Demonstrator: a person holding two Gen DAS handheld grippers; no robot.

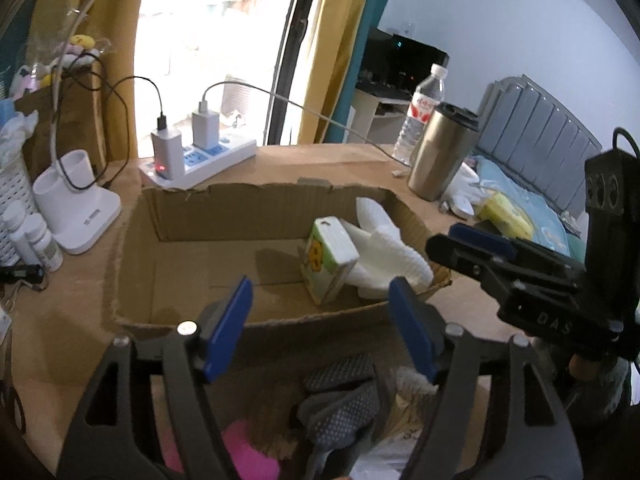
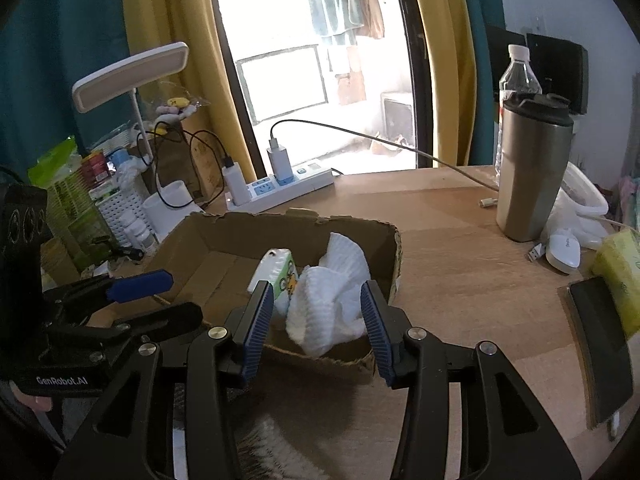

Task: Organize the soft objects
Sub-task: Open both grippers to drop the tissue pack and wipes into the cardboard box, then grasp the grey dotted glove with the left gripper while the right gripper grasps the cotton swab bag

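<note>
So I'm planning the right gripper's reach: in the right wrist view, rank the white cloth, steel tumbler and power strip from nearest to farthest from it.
1. White cloth: straight ahead of the right gripper, in the cardboard box.
2. Steel tumbler: to the right, standing on the table.
3. Power strip: beyond the box, near the window.

White ribbed cloth [image 2: 332, 300], green-and-white tissue pack [image 1: 330, 258], brown cardboard box [image 1: 224, 208].
</note>
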